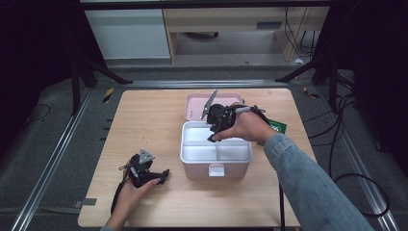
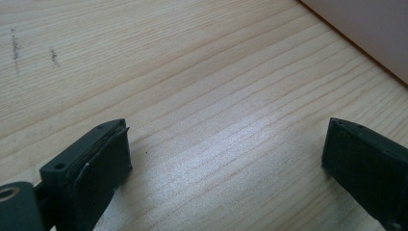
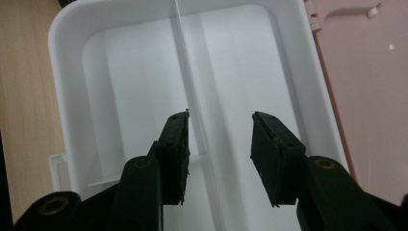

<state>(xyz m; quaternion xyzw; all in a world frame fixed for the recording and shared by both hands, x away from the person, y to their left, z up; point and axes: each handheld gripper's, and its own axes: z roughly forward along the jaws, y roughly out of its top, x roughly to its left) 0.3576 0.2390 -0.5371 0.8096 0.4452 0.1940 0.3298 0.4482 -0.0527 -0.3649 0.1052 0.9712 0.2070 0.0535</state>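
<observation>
A pink box holds a white tray (image 1: 186,144) with compartments, and its pink lid (image 1: 195,105) lies open behind it. My right gripper (image 1: 212,135) hangs over the tray's far part, held by a hand in a denim sleeve. In the right gripper view the tray (image 3: 55,72) lies below my right gripper (image 3: 219,144). Its jaws stand apart, one on each side of a thin white divider (image 3: 185,62), and neither pad presses on it. My left gripper (image 1: 165,174) rests low on the table at the front left. Only bare wood lies between the wide-apart jaws of my left gripper (image 2: 226,154).
A green item (image 1: 277,127) lies at the table's right edge behind the right arm. The pink lid (image 3: 370,96) borders the tray on one side. A corner of the pink box (image 2: 370,29) lies ahead of the left gripper. Dark stands flank the wooden table (image 1: 144,115).
</observation>
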